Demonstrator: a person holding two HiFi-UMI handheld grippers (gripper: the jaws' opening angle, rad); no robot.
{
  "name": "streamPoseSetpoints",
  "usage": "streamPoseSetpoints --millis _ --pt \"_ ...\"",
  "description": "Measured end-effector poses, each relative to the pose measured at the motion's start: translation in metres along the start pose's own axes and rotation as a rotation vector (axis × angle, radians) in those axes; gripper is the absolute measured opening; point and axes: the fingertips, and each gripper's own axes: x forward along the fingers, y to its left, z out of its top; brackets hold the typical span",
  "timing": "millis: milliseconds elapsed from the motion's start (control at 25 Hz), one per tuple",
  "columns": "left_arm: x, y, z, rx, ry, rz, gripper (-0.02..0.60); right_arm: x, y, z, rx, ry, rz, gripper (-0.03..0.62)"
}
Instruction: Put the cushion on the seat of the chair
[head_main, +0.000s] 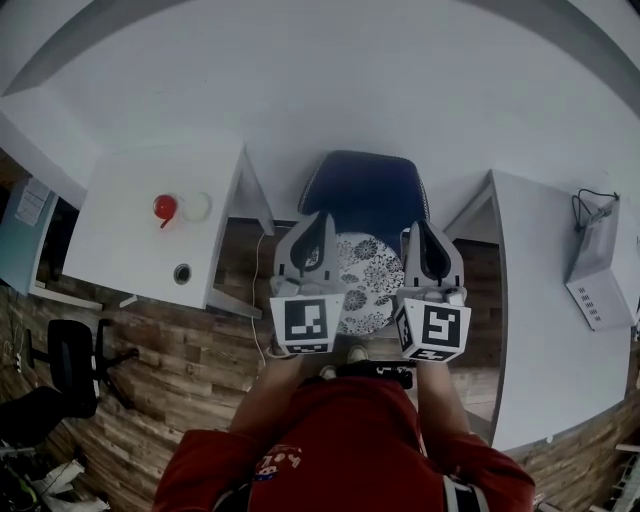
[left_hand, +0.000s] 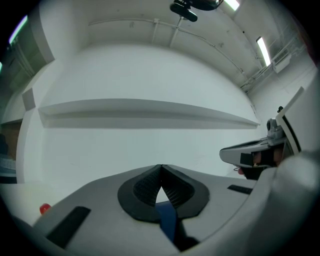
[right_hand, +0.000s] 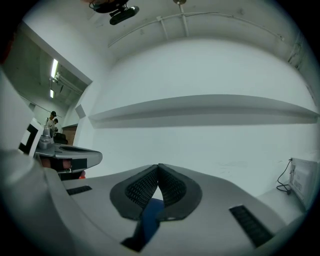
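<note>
The cushion (head_main: 362, 285), lying on the chair (head_main: 365, 190) seat, could be knocked askew if brushed by the clenched, empty left gripper (head_main: 321, 218) or right gripper (head_main: 423, 226).

A red round object (head_main: 165, 207) sits beside a white disc (head_main: 197, 205) on the left table (head_main: 120, 250).

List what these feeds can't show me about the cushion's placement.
- Cushion side edges: head view, covered by left gripper and right gripper.
- Chair seat and base: head view, under cushion, grippers and person.
- Both gripper views: only a blue sliver between shut jaws.
</note>
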Motion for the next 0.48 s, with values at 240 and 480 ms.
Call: streamPoseSetpoints --millis 240,480 --pt "-0.0023 0.0023 0.0062 -0.006 -0.01 0.012 0.028 0.0052 0.0043 0.0027 -0.011 -0.006 0.023 0.028" --pt "0.0 -0.0018 0.0077 -0.008 -0.005 0.016 0.028 0.0067 0.0013 0.004 -0.024 -0.002 0.035 0.028"
